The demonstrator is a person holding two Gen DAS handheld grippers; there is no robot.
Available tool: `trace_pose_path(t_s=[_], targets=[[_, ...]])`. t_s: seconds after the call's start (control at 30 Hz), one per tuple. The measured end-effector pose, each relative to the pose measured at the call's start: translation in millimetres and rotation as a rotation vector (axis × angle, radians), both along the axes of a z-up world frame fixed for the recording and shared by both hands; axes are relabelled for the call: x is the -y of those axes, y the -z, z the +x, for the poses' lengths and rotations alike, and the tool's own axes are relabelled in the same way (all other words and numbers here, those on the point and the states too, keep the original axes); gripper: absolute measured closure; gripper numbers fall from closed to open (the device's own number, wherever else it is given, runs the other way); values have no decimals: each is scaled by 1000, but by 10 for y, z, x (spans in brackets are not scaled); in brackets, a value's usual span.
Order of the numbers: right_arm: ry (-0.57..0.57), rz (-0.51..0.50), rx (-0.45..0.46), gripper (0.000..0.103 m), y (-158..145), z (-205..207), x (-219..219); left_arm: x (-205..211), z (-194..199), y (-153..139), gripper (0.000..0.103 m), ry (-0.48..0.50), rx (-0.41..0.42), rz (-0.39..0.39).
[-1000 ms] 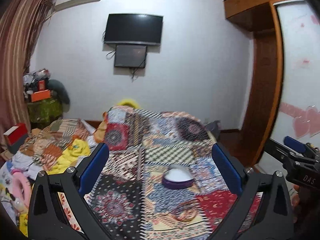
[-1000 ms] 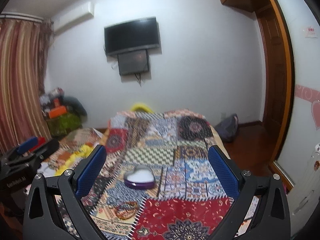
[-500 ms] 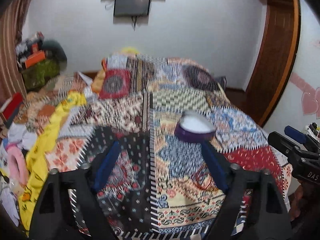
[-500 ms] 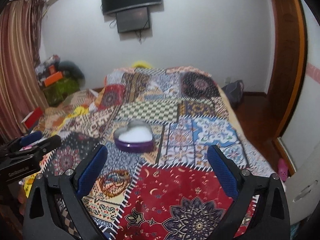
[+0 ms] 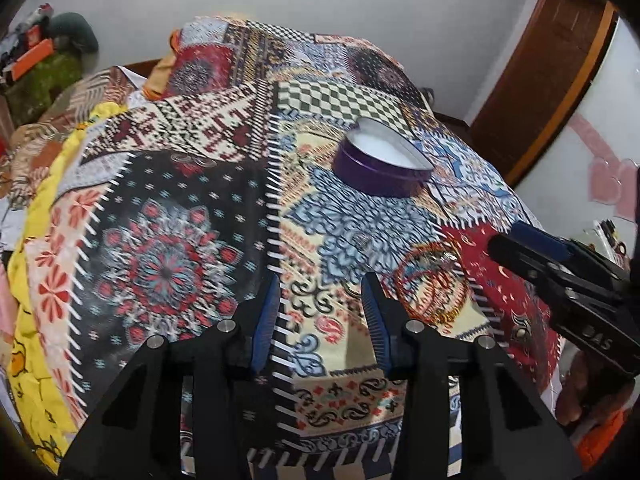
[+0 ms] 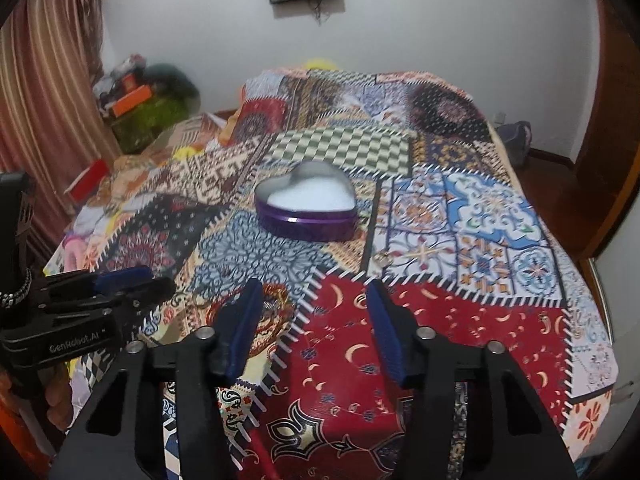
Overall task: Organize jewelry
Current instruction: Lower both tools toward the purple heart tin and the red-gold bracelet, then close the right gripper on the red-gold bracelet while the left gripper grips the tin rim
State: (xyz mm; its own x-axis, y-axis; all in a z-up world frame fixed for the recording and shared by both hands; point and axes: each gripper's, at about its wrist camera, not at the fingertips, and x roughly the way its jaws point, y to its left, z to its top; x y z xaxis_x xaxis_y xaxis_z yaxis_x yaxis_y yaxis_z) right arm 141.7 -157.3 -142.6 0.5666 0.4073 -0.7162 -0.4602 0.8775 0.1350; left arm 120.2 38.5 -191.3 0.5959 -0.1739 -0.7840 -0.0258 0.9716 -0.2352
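A purple heart-shaped box (image 5: 382, 168) with a white lining stands open on the patchwork bedspread (image 5: 172, 240); it also shows in the right wrist view (image 6: 307, 208). A beaded bracelet (image 5: 434, 280) lies on the spread in front of the box, just right of my left gripper (image 5: 320, 292); in the right wrist view the bracelet (image 6: 276, 300) is partly hidden behind my right gripper's left finger. Small shiny pieces lie at the far left (image 5: 192, 160) and near the box (image 6: 382, 257). Both grippers hover over the spread, partly open and empty. My right gripper (image 6: 314, 304) is nearer the red patch.
Yellow cloth (image 5: 36, 280) and clutter lie along the bed's left side. A wooden door frame (image 5: 540, 92) and a wardrobe with heart stickers stand at the right. A bag (image 6: 516, 136) lies on the floor beyond the bed.
Both grippers have tilted down and moved closer over the bed. Their jaws have narrowed from wide open to partly open. The box and bracelet have stayed in place.
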Motion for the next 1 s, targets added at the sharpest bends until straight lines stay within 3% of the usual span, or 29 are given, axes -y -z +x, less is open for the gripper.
trace_pose_path(t_s=[0.3,0.6,0.73,0.83,0.9,1.0], targets=[[-40,22,-94,58,170,164,-119,123,90,77,62,52,-5,-17],[-70,27,-150,75,282,268,-215,157,184,125,71,77,-3,-11],[-77,37,-151,85,287,290,-209,174,201,143,83,87,1,-11],[-73,48,-140,86,263,275,-185,185,194,136,83,89,13,-13],[-73,51,-133,96,235,265,-170,196,182,127,83,89,19,-8],[-72,63,-115,96,176,243,-155,202,155,96,83,91,27,-13]])
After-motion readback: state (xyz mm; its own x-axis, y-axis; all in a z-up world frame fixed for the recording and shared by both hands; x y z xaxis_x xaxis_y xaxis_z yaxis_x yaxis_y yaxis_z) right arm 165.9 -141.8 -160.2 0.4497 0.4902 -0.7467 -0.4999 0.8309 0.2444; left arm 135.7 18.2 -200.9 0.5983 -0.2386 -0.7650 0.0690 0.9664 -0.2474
